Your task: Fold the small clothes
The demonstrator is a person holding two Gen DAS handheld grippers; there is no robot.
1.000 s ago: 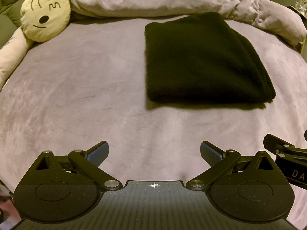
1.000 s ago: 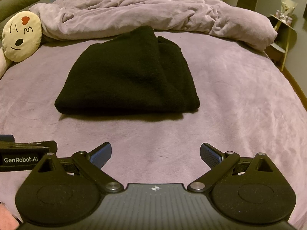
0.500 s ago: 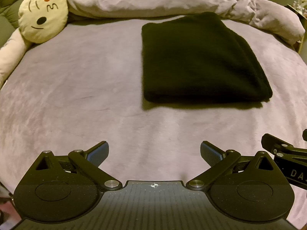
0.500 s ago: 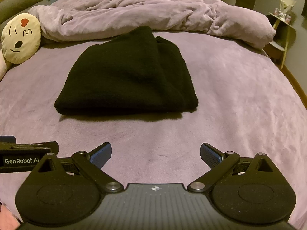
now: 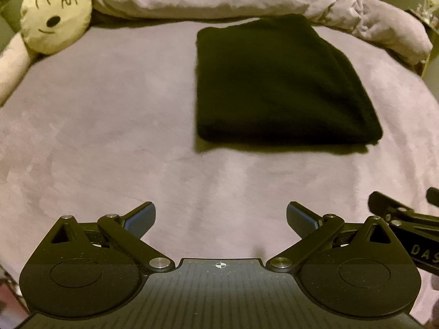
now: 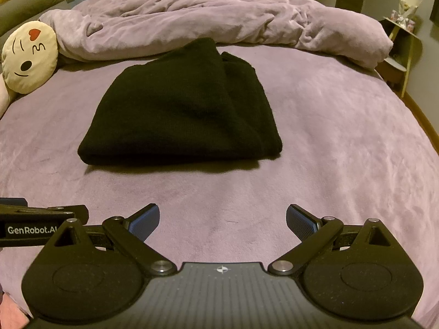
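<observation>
A black knit garment (image 5: 277,85) lies folded into a flat rectangle on the purple bed; it also shows in the right wrist view (image 6: 183,109). My left gripper (image 5: 221,215) is open and empty, held over the bed well short of the garment's near edge. My right gripper (image 6: 222,218) is open and empty too, also short of the near edge. Each gripper's body shows at the side of the other's view: the right one (image 5: 406,227) and the left one (image 6: 35,222).
A bunched purple duvet (image 6: 219,22) lies across the far side of the bed. A cream emoji pillow (image 5: 55,13) sits at the far left, also in the right wrist view (image 6: 28,57). A small side table (image 6: 403,44) stands off the bed's right edge.
Both grippers have drawn back slightly and shifted a little; the garment sits a bit farther left in the left wrist view. The garment itself has not moved.
</observation>
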